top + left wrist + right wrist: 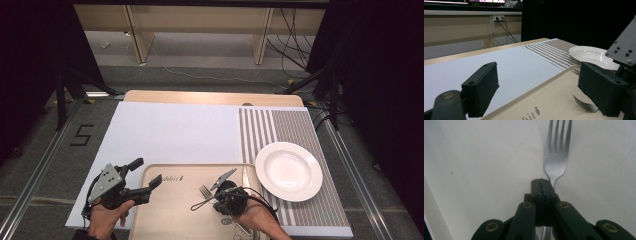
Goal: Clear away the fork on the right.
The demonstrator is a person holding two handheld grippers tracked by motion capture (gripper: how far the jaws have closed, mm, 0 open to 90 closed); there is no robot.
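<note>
- Two black jawed tools are in your hands: your right gripper [541, 181] has its flat matte pads pressed together at the tips, with the neck of the fork [555, 157] alongside and its handle running down between the arms; I cannot tell for certain whether the pads pinch the metal or lie just beside it.
- That fork is brushed steel, four slim tines fanning from a rounded shoulder into a narrow neck; it lies on the tray [165, 210], tines pointing away from your right hand [260, 220].
- Your tray is pale, smooth and matte, rectangular with rounded corners and a low raised rim, with small dark lettering near its far edge.
- Your left gripper [145, 177] hangs over the tray's left rim with its blocky, square-edged jaws spread wide and nothing between them; a grey three-cornered plate sits on top.
- Beyond the tray's right corner sits a glossy white round plate [288, 171] with a broad rim, on a placemat [290, 125] of woven-looking grey and white stripes.
- Beneath everything lies a flat white sheet [170, 130], smooth and plain.
</note>
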